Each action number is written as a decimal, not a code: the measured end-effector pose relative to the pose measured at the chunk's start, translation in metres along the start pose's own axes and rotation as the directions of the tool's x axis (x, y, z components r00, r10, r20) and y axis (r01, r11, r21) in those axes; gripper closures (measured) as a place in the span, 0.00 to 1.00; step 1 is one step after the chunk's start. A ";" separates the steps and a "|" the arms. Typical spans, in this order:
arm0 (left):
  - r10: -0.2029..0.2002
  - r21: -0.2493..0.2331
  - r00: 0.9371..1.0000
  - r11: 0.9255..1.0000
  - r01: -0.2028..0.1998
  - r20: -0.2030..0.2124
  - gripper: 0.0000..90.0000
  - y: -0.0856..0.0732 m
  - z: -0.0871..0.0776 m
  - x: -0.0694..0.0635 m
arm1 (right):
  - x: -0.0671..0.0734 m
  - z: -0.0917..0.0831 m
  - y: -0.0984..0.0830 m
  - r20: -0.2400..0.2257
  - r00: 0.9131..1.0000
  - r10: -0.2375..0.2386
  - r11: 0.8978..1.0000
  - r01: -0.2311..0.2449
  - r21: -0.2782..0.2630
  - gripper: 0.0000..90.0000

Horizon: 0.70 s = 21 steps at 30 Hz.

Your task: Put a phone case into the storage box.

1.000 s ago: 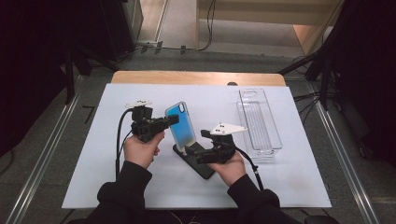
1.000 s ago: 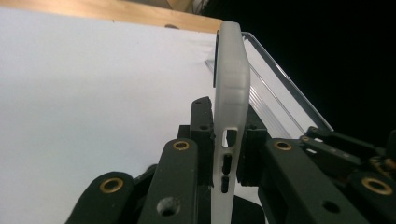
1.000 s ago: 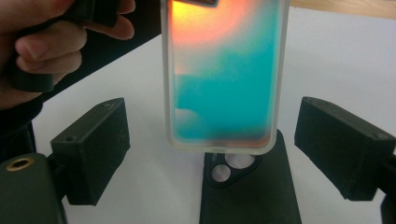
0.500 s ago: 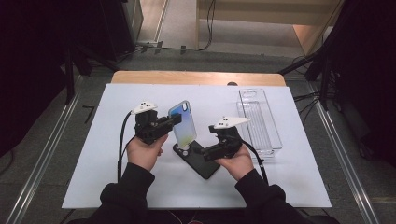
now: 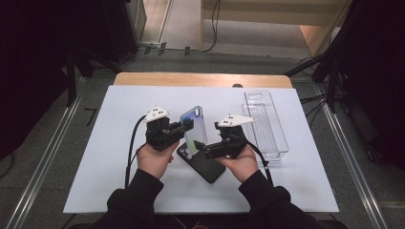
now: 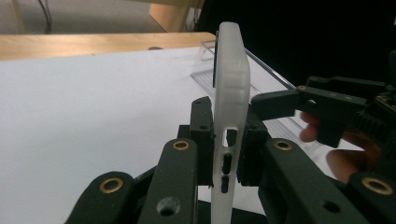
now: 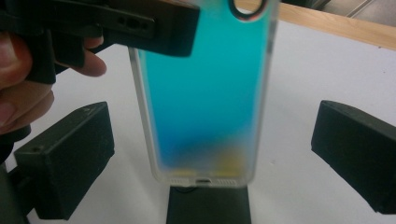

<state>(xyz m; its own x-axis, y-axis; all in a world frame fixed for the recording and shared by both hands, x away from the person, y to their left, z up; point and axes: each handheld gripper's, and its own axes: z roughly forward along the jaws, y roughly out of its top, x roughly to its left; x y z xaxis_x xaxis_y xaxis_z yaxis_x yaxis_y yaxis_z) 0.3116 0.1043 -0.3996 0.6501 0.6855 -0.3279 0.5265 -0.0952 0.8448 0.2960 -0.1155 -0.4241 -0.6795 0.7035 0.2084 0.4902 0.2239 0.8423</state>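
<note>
1. Between the fingers (image 6: pixel 201 135) of the left gripper (image 6: pixel 229 149), a translucent phone case (image 6: pixel 231 70) stands on edge. The fingers are clamped tight on its lower rim, beside the button cut-outs.
2. Opposite it, the right gripper (image 7: pixel 210 156) has just been opening. Its fingers (image 7: pixel 65 158) now stand wide apart, with the case's bottom end between them but untouched.
3. Compared with a second ago, the left hand has carried the case a little to the right across the worktop (image 5: pixel 95 143). The case now sits over the black phone (image 5: pixel 207 167) lying flat below.
4. Judged from this, the left gripper alone bears the case, and the freed right gripper looks ready to take a new hold for fitting case to phone.
5. Seen from above, the case (image 5: pixel 193 126) leans between both grippers, left (image 5: pixel 184 126) and right (image 5: pixel 203 147). A clear plastic tray (image 5: pixel 267 124) lies well apart at the right.
6. Only the right gripper view shows the case's blue-to-yellow back (image 7: pixel 205 93), its port cut-outs, and the phone's end (image 7: pixel 208 207) just beneath. The left gripper view gives the thin side profile and the closeness of the grip.
</note>
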 end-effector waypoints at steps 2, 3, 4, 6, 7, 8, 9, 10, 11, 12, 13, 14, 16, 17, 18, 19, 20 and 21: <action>0.011 0.004 1.000 1.000 -0.011 0.003 0.90 -0.001 0.001 -0.003 | 0.002 0.002 0.001 0.008 1.000 -0.002 1.000 0.002 0.004 0.00; 0.013 0.007 1.000 1.000 -0.013 0.001 0.90 -0.001 0.001 -0.004 | 0.003 0.004 0.001 0.024 1.000 -0.005 1.000 0.005 0.008 0.00; 0.015 0.008 1.000 1.000 -0.015 0.002 0.90 -0.002 0.002 -0.006 | 0.003 0.005 0.001 0.030 1.000 -0.002 1.000 0.001 0.012 0.00; 0.013 0.006 1.000 1.000 -0.013 0.008 0.90 -0.003 0.003 -0.008 | 0.004 0.008 0.001 0.036 0.999 -0.001 1.000 0.001 0.010 0.00; 0.013 0.007 1.000 1.000 -0.013 0.008 0.90 -0.003 0.003 -0.009 | 0.004 0.008 0.002 0.034 0.999 0.000 1.000 0.000 0.011 0.00; 0.009 0.009 1.000 1.000 -0.009 0.011 0.90 -0.003 0.003 -0.010 | 0.003 0.009 0.002 0.033 0.999 0.002 1.000 -0.002 0.011 0.00; 0.006 0.011 1.000 1.000 -0.006 0.012 0.90 -0.003 0.003 -0.010 | 0.003 0.010 0.002 0.033 0.999 0.006 1.000 -0.006 0.009 0.00; 0.004 0.011 1.000 1.000 -0.004 0.016 0.90 -0.004 0.004 -0.011 | 0.003 0.010 0.002 0.035 0.999 0.008 1.000 -0.008 0.008 0.00; 0.001 0.011 1.000 1.000 -0.001 0.016 0.90 -0.004 0.004 -0.012 | 0.003 0.011 0.002 0.040 0.999 0.009 1.000 -0.009 0.008 0.00; -0.001 0.009 1.000 1.000 0.001 0.019 0.90 -0.004 0.004 -0.012 | 0.003 0.011 0.002 0.038 0.999 0.009 1.000 -0.009 0.009 0.00; -0.003 0.012 1.000 1.000 0.002 0.022 0.90 -0.004 0.004 -0.012 | 0.003 0.012 0.002 0.039 0.999 0.009 1.000 -0.009 0.010 0.00; -0.003 0.013 1.000 1.000 0.003 0.024 0.90 -0.004 0.004 -0.013 | 0.003 0.012 0.002 0.038 0.999 0.010 1.000 -0.010 0.010 0.00; -0.001 0.021 1.000 1.000 0.000 0.027 0.90 -0.004 0.005 -0.014 | 0.004 0.013 0.002 0.041 0.999 0.012 1.000 -0.013 0.010 0.00; -0.003 0.019 1.000 1.000 0.002 0.027 0.90 -0.005 0.005 -0.015 | 0.003 0.014 0.002 0.041 0.999 0.012 1.000 -0.013 0.009 0.00; 0.002 0.021 1.000 1.000 -0.002 0.027 0.90 -0.005 0.006 -0.016 | 0.003 0.014 0.002 0.041 0.999 0.015 1.000 -0.015 0.008 0.00; 0.001 0.021 1.000 1.000 -0.001 0.029 0.90 -0.005 0.006 -0.017 | 0.003 0.014 0.002 0.042 0.999 0.016 1.000 -0.016 0.008 0.00; 0.004 0.021 1.000 1.000 -0.004 0.029 0.90 -0.005 0.006 -0.018 | 0.003 0.015 0.002 0.044 0.999 0.018 1.000 -0.018 0.008 0.00; 0.005 0.021 1.000 1.000 -0.005 0.031 0.90 -0.006 0.007 -0.018 | 0.003 0.015 0.002 0.043 0.999 0.020 1.000 -0.021 0.009 0.00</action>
<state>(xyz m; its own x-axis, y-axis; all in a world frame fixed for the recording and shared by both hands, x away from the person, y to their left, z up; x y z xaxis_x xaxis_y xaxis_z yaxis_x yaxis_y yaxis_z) 0.3003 0.0874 -0.4011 0.6691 0.6625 -0.3367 0.5344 -0.1141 0.8375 0.3031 -0.1027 -0.4291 -0.6451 0.7365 0.2037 0.5088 0.2151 0.8336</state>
